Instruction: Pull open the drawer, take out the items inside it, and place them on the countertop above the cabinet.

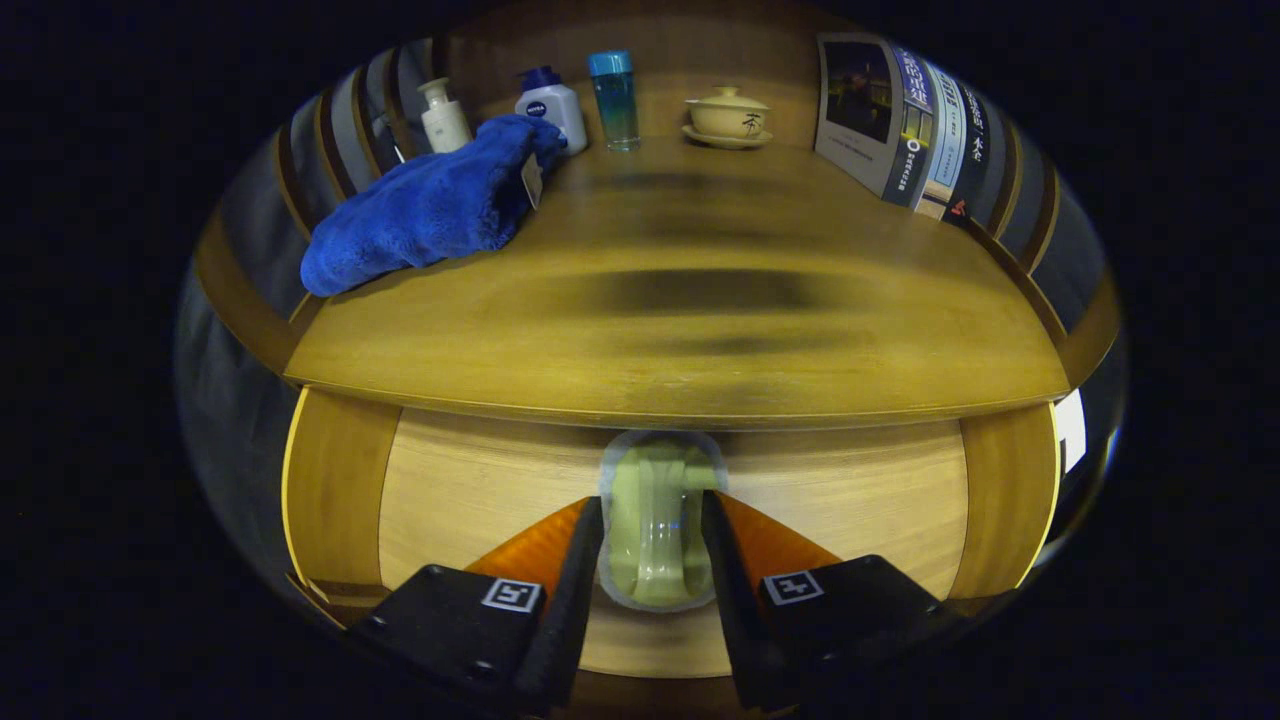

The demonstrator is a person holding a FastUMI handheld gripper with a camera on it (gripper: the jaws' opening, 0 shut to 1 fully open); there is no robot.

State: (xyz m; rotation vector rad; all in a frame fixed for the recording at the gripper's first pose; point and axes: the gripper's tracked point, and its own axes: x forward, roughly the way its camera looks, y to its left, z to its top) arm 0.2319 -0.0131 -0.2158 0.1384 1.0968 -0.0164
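A home corner: a wooden cabinet's worktop [680,330] carries 2 lotion bottles [445,115], a tumbler [613,98], a lidded teacup [728,115], books [905,125] far right and a blue towel [430,205] far left.

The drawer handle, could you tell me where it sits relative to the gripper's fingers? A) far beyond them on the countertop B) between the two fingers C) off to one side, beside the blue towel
B: the drawer handle sits between the two fingers of the gripper, against the drawer front.
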